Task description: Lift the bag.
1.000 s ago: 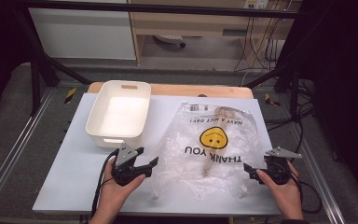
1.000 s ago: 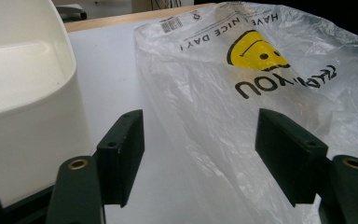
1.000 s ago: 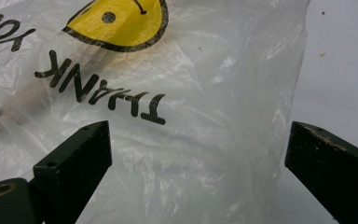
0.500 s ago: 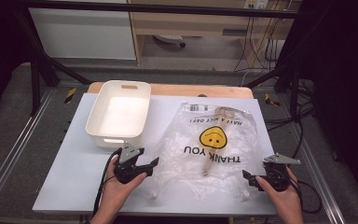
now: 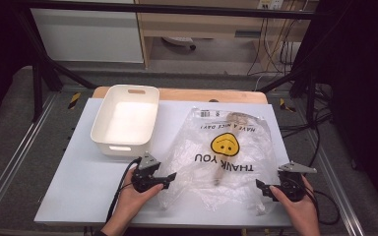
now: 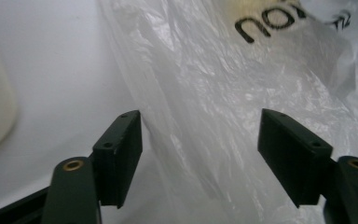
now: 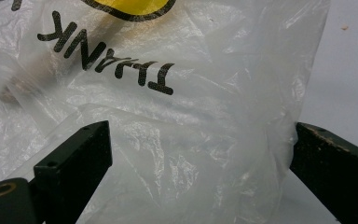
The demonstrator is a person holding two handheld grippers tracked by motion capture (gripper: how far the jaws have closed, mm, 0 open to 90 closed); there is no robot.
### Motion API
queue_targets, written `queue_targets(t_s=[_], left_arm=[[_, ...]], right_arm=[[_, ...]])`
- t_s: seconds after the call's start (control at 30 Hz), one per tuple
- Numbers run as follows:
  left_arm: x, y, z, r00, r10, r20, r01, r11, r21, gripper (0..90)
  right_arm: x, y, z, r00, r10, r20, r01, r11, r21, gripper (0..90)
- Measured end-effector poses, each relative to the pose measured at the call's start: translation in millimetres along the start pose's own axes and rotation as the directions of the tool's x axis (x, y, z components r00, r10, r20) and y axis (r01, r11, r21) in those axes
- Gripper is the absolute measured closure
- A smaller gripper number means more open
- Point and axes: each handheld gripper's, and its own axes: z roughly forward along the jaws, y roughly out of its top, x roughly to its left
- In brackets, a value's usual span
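1. since a second ago the left gripper (image 5: 169, 176) has sunk onto the plastic bag's (image 5: 226, 152) left edge, jaws closing slightly yet wide apart, film between them unpinched.
2. right gripper (image 5: 262, 186) gapes at the bag's right corner, holding nothing.
3. bag lies flat on the table (image 5: 74, 187), beside the white bin (image 5: 126, 120).

We count: one bag (image 5: 226, 152), clear plastic, one yellow smiley on it. One bin (image 5: 126, 120), white. One table (image 5: 78, 182). Two grippers: left gripper (image 5: 170, 176), right gripper (image 5: 259, 185). Two hands holding them. One long brownish thing inside bag, kind unclear.
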Motion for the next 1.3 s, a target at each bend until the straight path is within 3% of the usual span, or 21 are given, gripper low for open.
queue_targets(t_s=[0.13,0.27,0.37,0.57,0.7,0.93,1.0,1.07,1.3], left_arm=[[-3.0,-2.9,1.5,0.9995,0.031,-0.005,-0.031,0.9987,0.041,50.0],[-1.4,-5.8,2.0,0.9993,0.026,0.027,-0.028,0.9978,0.06,67.7],[-2.4,-7.7,2.9,0.9985,0.049,0.026,-0.05,0.9964,0.068,72.0],[-3.1,-9.0,3.1,0.9965,0.082,0.015,-0.083,0.9946,0.063,76.7],[-2.4,-9.2,2.4,0.9971,0.073,0.021,-0.074,0.9955,0.06,74.9],[-2.9,-8.2,-0.4,0.9954,0.081,-0.051,-0.079,0.9961,0.038,46.4],[-2.7,-8.8,-0.7,0.9951,0.081,-0.057,-0.078,0.9961,0.039,41.4],[-3.8,-10.0,-0.1,0.9952,0.082,-0.055,-0.079,0.9957,0.047,40.7],[-9.7,-12.3,2.8,0.994,0.1,-0.046,-0.097,0.9934,0.061,36.3]], right_arm=[[-2.0,1.9,-4.5,0.9999,0.001,0.015,-0.001,1.0,-0.023,7.9],[-6.8,2.5,-9.8,0.9993,0.016,0.033,-0.014,0.998,-0.054,8.7],[-11.4,0.7,-11.4,0.9984,0.032,0.046,-0.029,0.998,-0.057,8.9],[-15.5,-6.7,-2.2,0.9979,0.041,0.05,-0.042,0.999,0.016,8.8],[-14.8,-13.2,3.5,0.9989,0.026,0.04,-0.028,0.998,0.054,7.0],[-10.9,-23.6,6.9,0.9995,-0.008,0.03,0.006,0.997,0.071,4.2],[-7.6,-25.1,9.0,0.998,-0.046,0.044,0.042,0.997,0.072,3.0],[-4.2,-25.1,10.1,0.9957,-0.076,0.053,0.072,0.995,0.075,5.3],[4.3,-23.4,8.8,0.995,-0.098,0.02,0.096,0.993,0.072,16.3]])
